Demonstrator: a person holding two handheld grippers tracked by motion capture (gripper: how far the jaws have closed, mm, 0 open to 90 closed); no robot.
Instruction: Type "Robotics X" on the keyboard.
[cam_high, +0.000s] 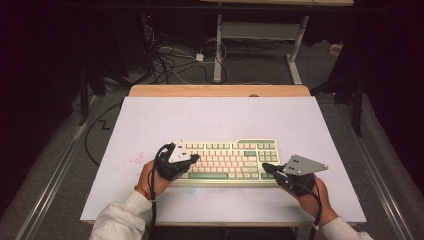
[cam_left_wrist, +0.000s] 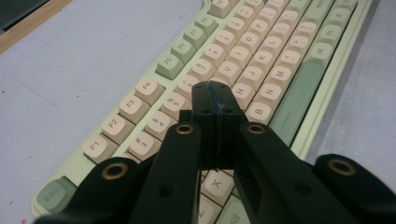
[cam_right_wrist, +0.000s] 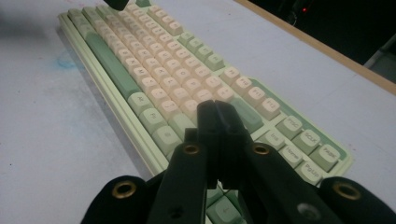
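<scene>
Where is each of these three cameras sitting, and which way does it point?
High view: above the person's side, facing forward and down on the table; forearms, hands and both tongs show.
Left gripper view: rides the left tongs, shut, looking along the keyboard.
Right gripper view: rides the right tongs, shut, over the right-hand keys.
All views share the keyboard.

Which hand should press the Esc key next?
Probably the left. The left gripper hangs over the keyboard at its left end, where the Esc key sits; the right gripper is at the far end.
</scene>
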